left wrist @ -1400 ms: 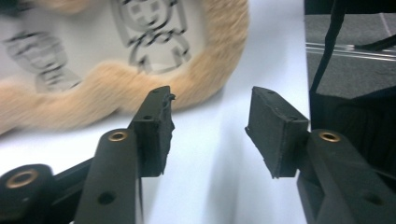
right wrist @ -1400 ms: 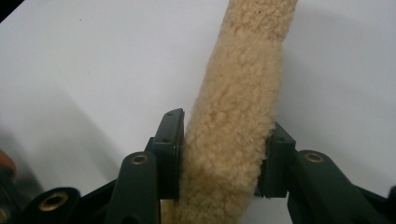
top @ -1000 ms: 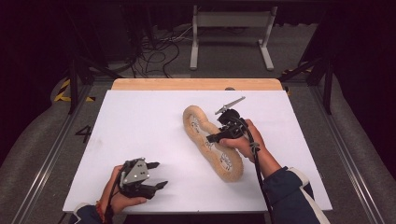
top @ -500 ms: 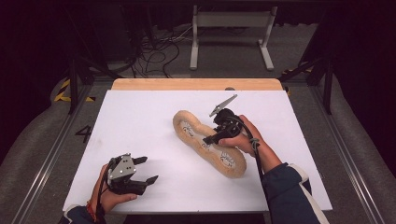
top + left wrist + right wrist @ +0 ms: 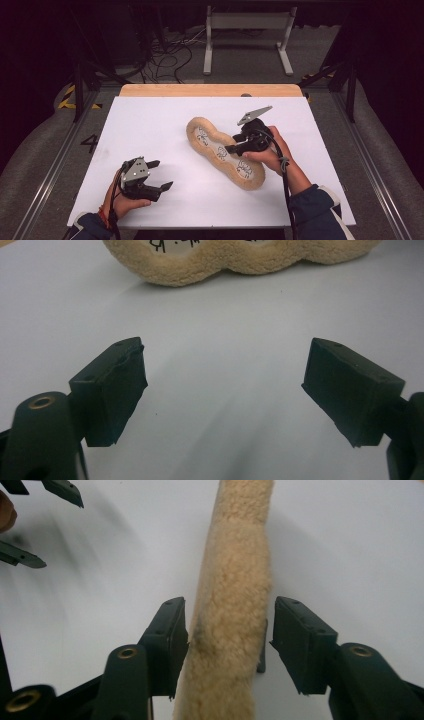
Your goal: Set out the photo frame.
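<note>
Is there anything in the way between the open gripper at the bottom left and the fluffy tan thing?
No, nothing visible is in the way. The left gripper is open, and between it and the fluffy tan thing there is just bare white table. The right gripper is already at the thing's edge.

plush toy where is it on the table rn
In the high view the plush toy lies diagonally right of the white table's centre, the right gripper at its rim.
</note>
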Demonstrator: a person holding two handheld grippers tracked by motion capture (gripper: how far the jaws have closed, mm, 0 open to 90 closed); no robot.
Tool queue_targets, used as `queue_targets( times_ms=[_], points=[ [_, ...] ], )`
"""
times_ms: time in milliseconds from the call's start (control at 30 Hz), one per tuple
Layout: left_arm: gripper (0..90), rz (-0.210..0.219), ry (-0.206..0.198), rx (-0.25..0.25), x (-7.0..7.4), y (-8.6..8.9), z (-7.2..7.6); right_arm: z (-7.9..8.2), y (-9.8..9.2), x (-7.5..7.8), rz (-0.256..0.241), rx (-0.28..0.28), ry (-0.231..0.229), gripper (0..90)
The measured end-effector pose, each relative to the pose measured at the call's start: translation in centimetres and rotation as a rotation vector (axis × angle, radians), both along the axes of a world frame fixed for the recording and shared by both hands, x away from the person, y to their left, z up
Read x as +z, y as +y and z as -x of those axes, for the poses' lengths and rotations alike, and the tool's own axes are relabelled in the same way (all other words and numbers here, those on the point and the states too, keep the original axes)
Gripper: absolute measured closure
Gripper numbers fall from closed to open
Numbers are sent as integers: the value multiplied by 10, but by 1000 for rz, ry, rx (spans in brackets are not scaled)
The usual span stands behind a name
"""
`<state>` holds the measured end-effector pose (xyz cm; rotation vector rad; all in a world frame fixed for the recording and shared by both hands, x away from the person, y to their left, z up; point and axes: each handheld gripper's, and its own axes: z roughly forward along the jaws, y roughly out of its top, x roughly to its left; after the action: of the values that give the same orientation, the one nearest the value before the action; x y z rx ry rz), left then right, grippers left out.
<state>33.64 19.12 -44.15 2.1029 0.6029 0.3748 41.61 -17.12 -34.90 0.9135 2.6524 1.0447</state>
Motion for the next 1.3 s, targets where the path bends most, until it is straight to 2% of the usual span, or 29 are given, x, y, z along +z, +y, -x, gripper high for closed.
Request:
queue_targets(
  times_ms=[67, 167, 267, 367, 467, 533, 733, 767, 867, 900, 967, 1067, 1167, 1233, 1300],
  points=[
    [171, 19, -14, 30, 0, -1, -5, 8, -8, 3, -12, -33, -31, 436],
    [171, 42, -12, 57, 1, -3, -16, 21, -19, 7, -27, -79, -88, 430],
    [168, 37, -11, 56, 2, -7, -23, 36, -33, 9, -68, -118, -127, 433],
    [168, 28, -21, 66, 1, -12, -33, 46, -40, 8, -84, -144, -150, 434],
    [177, 19, -29, 76, 2, -17, -46, 61, -49, 2, -103, -169, -181, 435],
    [194, 10, -26, 84, 1, -21, -55, 76, -58, -5, -135, -191, -198, 436],
    [201, 32, -11, 87, 0, -30, -72, 95, -68, -19, -138, -216, -211, 440],
    [201, 21, -7, 84, 0, -32, -76, 100, -71, -22, -142, -230, -217, 438],
    [206, 35, -5, 86, 0, -38, -84, 110, -77, -31, -158, -256, -216, 441],
    [216, 30, -18, 84, 0, -41, -88, 114, -79, -35, -152, -265, -220, 450],
    [243, 44, 1, 85, 1, -44, -94, 122, -82, -42, -164, -276, -221, 472],
    [256, 54, 6, 97, 1, -46, -101, 131, -82, -50, -161, -280, -224, 525],
    [272, 56, 23, 111, -3, -51, -112, 134, -81, -55, -153, -282, -218, 551],
    [281, 74, 40, 123, -6, -53, -120, 134, -78, -62, -152, -279, -198, 554],
    [294, 75, 26, 132, -8, -55, -124, 134, -75, -67, -131, -280, -192, 554]
  ],
)
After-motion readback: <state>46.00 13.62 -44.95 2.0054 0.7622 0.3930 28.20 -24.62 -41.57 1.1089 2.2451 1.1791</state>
